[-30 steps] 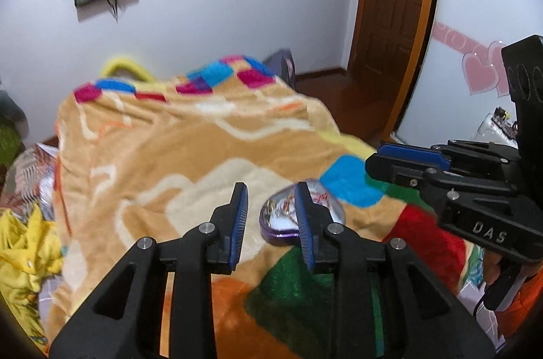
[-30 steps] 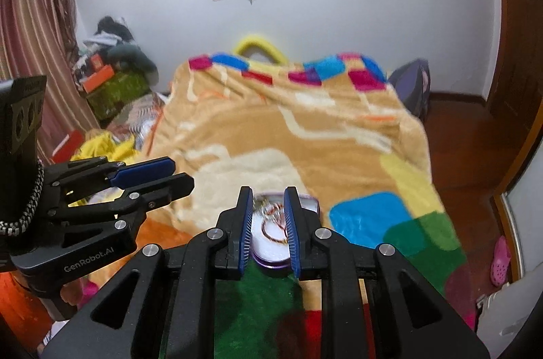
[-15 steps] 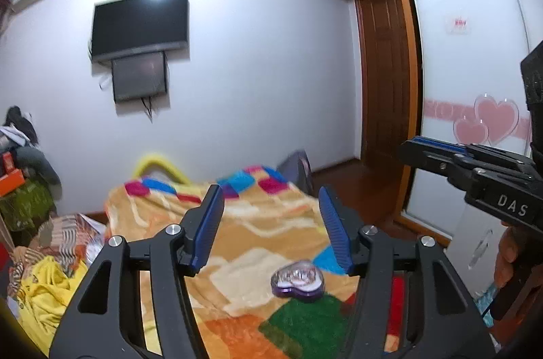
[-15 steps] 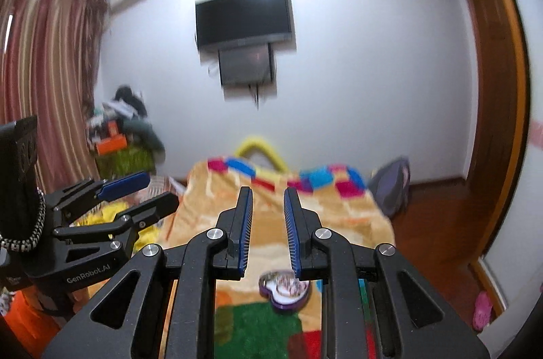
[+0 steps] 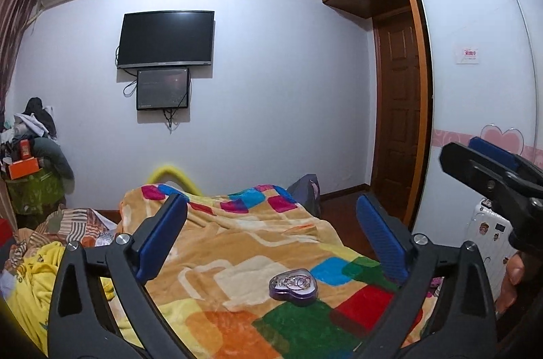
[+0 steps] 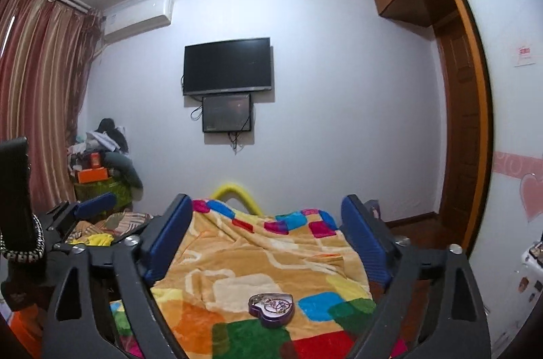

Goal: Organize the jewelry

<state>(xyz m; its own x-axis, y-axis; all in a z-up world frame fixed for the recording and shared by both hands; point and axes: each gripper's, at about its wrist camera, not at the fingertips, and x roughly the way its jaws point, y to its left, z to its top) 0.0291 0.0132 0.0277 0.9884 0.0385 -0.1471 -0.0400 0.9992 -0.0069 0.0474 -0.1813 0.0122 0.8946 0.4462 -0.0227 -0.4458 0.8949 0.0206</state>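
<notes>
**Above the bed, both grippers spread wide over the heart box**

On the patchwork blanket near the foot of the bed sits a purple heart-shaped jewelry box, lid off, with a tangle of rings and chains inside it. The box rests where a cream patch meets green and blue squares, well in from the blanket's edges.

The left gripper hangs above and behind the box, jaws spread far apart, nothing between them; its blue pads frame the blanket. The right gripper is likewise released and empty, held high, with the box low between its fingers. Neither tool touches the box.

Seen from the left wrist, the right gripper's body juts in at the right edge. Bare blanket lies around the box on all sides. Crumpled yellow cloth lies off the blanket's left edge, and a wooden door stands to the right.
</notes>
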